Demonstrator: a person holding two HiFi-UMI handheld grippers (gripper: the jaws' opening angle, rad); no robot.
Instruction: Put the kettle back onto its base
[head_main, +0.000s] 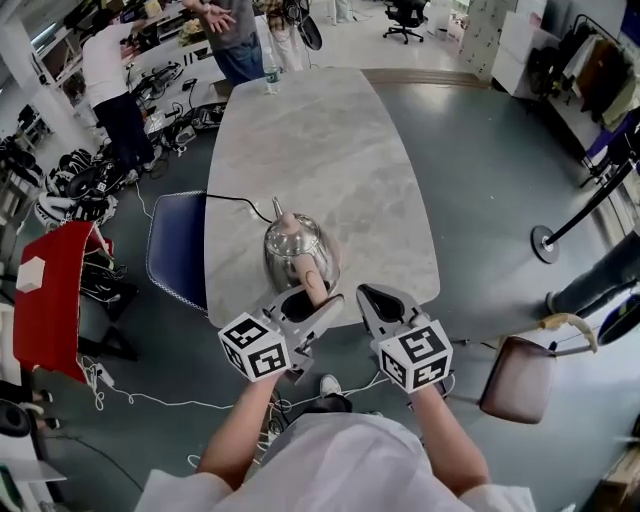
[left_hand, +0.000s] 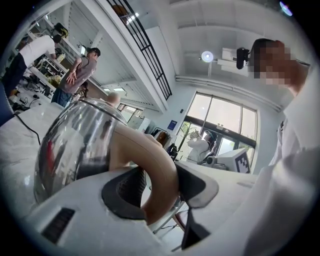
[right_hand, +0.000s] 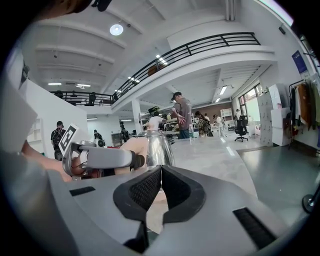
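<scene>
A shiny steel kettle (head_main: 295, 248) with a beige handle (head_main: 312, 275) stands near the front edge of the grey marble table (head_main: 330, 150). My left gripper (head_main: 312, 292) is shut on that handle; in the left gripper view the handle (left_hand: 155, 175) fills the gap between the pads and the kettle body (left_hand: 75, 145) bulges at left. A black cord (head_main: 232, 199) runs in to the kettle's far side, and whatever lies under the kettle is hidden. My right gripper (head_main: 375, 295) hovers just right of the kettle, shut and empty (right_hand: 160, 187), with the kettle (right_hand: 155, 145) ahead.
A blue chair (head_main: 175, 250) is tucked at the table's left side. A red stand (head_main: 55, 290) sits further left and a brown stool (head_main: 520, 378) to the right. A bottle (head_main: 270, 78) stands at the far end, near people (head_main: 235, 35).
</scene>
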